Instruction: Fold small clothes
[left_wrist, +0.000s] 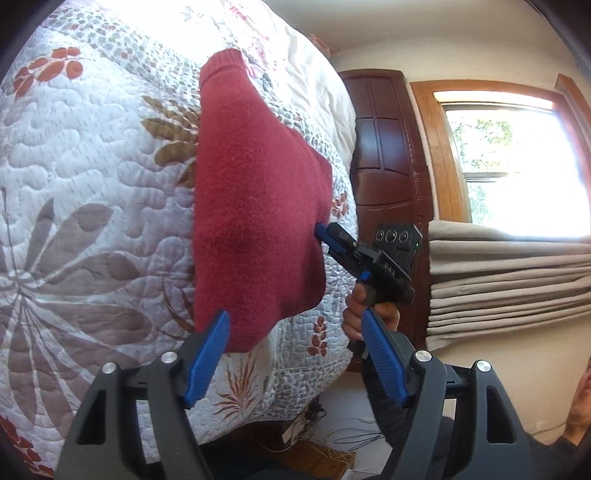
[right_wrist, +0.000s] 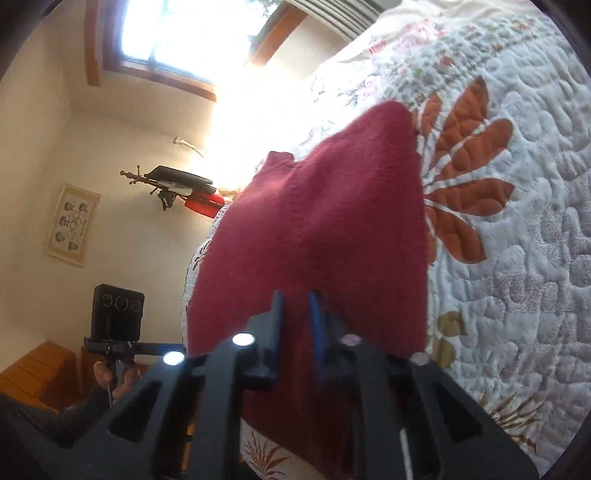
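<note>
A dark red knitted sweater (left_wrist: 255, 192) lies folded on the flowered quilt (left_wrist: 92, 184), its ribbed cuff at the far end. My left gripper (left_wrist: 295, 354) is open at the sweater's near corner, with one blue finger (left_wrist: 208, 356) against the cloth and the other finger (left_wrist: 384, 360) off to the side. My right gripper (left_wrist: 325, 236), held by a hand (left_wrist: 360, 310), pinches the sweater's side edge. In the right wrist view its fingers (right_wrist: 277, 314) stand nearly together with the red sweater (right_wrist: 332, 229) between them, at the right gripper (right_wrist: 297, 310).
The quilt (right_wrist: 517, 258) covers a bed whose edge drops near the sweater. A dark wooden door (left_wrist: 384, 147), a bright window (left_wrist: 509, 162) and beige curtains (left_wrist: 509, 280) stand beyond. Cables lie on the floor (left_wrist: 351, 432) below. A person's sleeve (right_wrist: 55, 417) is at lower left.
</note>
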